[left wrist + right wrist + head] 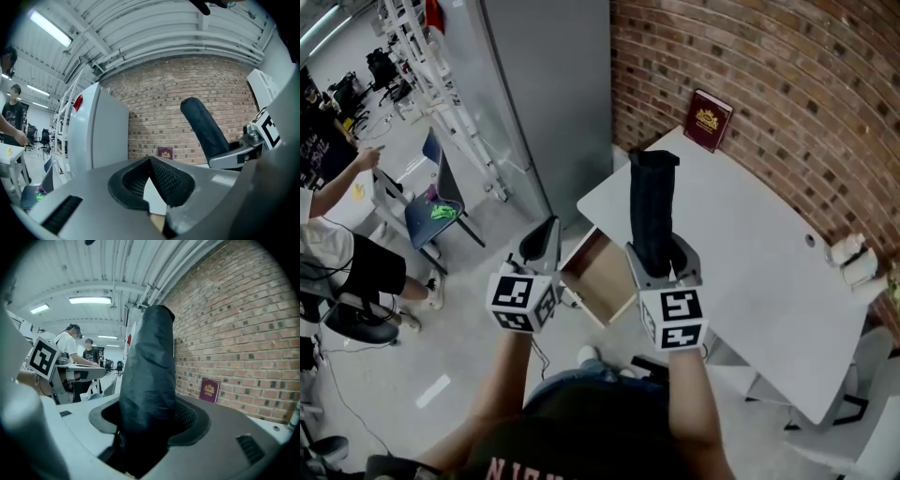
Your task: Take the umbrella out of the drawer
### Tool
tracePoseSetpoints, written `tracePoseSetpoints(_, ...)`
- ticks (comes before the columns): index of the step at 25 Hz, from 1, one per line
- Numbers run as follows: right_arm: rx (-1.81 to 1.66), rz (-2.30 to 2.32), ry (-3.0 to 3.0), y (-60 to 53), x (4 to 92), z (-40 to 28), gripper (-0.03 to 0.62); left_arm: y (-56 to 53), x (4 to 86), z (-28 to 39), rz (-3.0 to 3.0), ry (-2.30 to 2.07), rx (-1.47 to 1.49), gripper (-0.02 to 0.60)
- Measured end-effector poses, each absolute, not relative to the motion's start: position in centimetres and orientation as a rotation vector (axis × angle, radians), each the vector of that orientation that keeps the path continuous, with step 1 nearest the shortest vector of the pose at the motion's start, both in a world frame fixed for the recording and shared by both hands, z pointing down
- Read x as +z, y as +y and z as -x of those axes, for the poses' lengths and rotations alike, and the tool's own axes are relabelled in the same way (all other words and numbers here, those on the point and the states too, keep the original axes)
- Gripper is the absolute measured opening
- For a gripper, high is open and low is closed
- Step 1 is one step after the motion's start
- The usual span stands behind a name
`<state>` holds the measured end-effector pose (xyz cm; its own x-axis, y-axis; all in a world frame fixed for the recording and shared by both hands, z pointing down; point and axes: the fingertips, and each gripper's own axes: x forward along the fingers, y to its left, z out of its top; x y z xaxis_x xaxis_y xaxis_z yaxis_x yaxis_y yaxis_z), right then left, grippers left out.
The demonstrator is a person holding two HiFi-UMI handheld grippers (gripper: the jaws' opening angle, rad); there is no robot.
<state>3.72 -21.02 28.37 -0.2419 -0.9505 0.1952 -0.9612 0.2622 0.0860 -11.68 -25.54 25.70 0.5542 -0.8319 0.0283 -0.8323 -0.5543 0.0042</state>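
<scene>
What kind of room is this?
Probably a big workshop or lab hall: a bare brick wall, strip lights and open pipes along a high ceiling.

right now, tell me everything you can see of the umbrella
The umbrella is folded compact inside a matte black fabric sleeve, slightly creased, with a closed top end. It stands nearly upright, tilted a little, lifted clear of the open drawer at the edge of the white table. The right gripper is clamped on its lower part; nothing else touches it. Its bottom end is hidden below the jaws.
</scene>
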Motion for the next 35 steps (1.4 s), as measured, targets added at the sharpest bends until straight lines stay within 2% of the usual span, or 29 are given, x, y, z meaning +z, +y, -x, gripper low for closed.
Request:
tracePoseSetpoints(8,-0.143,-1.929,-2.318,-20.3,24.4,-5.2,0.256,-25.5,23.0,10.9,-2.868,-1.476,-0.016,-0.002)
tracePoseSetpoints(20,-0.299,-2.078,-2.225,-19.7,20.7,-9.1,0.256,-26.9,19.7,13.4,-2.901,-1.542,-0.11,-0.002)
tracePoseSetpoints(35,-0.326,-2.165,-2.089,-18.8,19.8,-10.6,0.256,-27.9,19.5,14.0,-2.906,-1.526,-0.115,-0.002)
